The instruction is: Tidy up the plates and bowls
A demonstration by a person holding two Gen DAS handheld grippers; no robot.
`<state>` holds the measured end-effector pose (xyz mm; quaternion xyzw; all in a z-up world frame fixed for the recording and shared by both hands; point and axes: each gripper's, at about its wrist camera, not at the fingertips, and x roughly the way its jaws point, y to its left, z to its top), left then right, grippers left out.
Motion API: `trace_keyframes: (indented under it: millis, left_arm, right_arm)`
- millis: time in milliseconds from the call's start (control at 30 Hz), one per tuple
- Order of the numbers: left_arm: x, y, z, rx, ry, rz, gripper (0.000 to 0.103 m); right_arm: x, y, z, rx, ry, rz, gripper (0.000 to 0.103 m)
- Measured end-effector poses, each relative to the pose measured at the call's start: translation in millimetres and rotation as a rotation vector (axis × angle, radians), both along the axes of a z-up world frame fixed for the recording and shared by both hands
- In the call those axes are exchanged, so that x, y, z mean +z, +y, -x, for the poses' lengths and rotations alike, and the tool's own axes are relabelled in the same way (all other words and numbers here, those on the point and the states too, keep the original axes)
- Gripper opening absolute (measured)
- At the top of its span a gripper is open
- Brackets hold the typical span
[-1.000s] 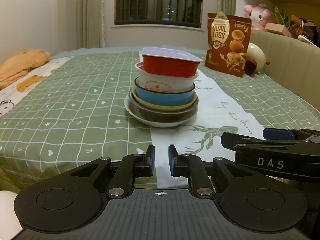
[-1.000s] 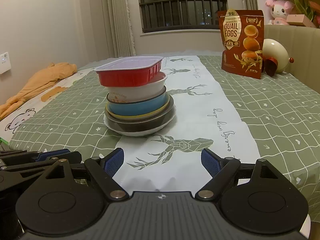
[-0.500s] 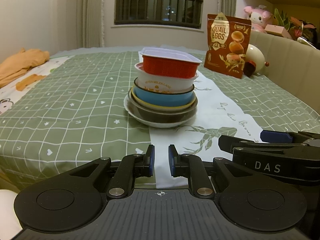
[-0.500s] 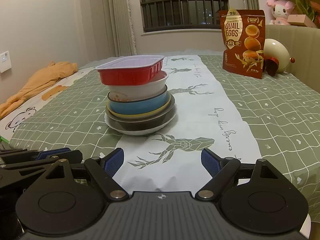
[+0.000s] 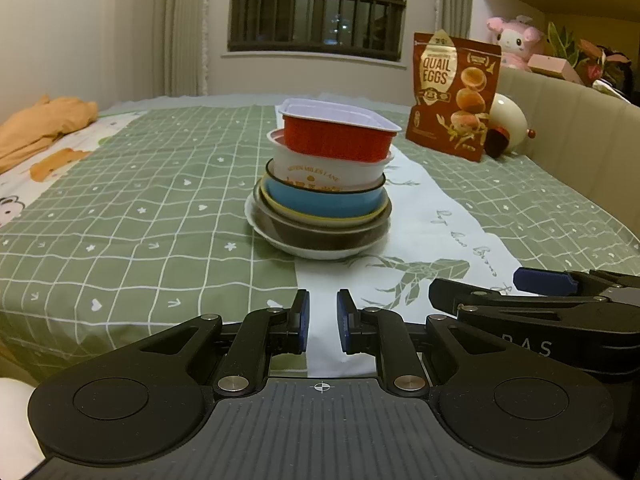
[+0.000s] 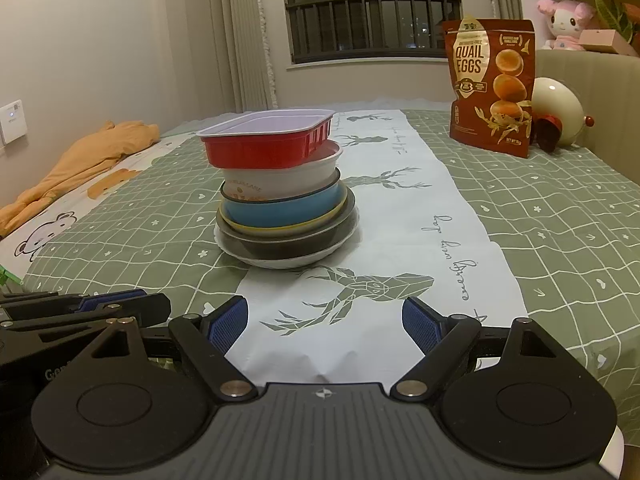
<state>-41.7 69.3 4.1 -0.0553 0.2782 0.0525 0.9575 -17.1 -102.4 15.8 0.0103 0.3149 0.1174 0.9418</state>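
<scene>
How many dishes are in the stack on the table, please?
6, bottom to top: white plate, dark bowl, yellow-rimmed dish, blue bowl, white printed bowl, red tray. Others may be nested out of sight.

Green checked cloth (image 6: 560, 216) with white deer-print runner (image 6: 400, 216) is lying ahead of and beneath the tongs. Brown quail-egg pouch (image 6: 491, 84) is standing upright, far ahead and right of the tongs. Cream egg-shaped ornament (image 6: 554, 110) is sitting just right of the pouch. Orange garment (image 6: 80, 160) is lying crumpled far left. Pink plush toy (image 5: 514, 42) is sitting on a ledge beyond the pouch. Barred window (image 5: 316, 8) is showing dark straight ahead.
</scene>
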Motion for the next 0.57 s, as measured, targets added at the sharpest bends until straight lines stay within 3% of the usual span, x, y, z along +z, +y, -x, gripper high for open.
trace_keyframes:
  millis: [567]
  left_arm:
    - [-1.6,8.4,-4.9,0.052,-0.002,0.011,0.018]
  right_arm:
    - [-2.2,-0.6,-1.7,0.013,0.005,-0.014,0.085]
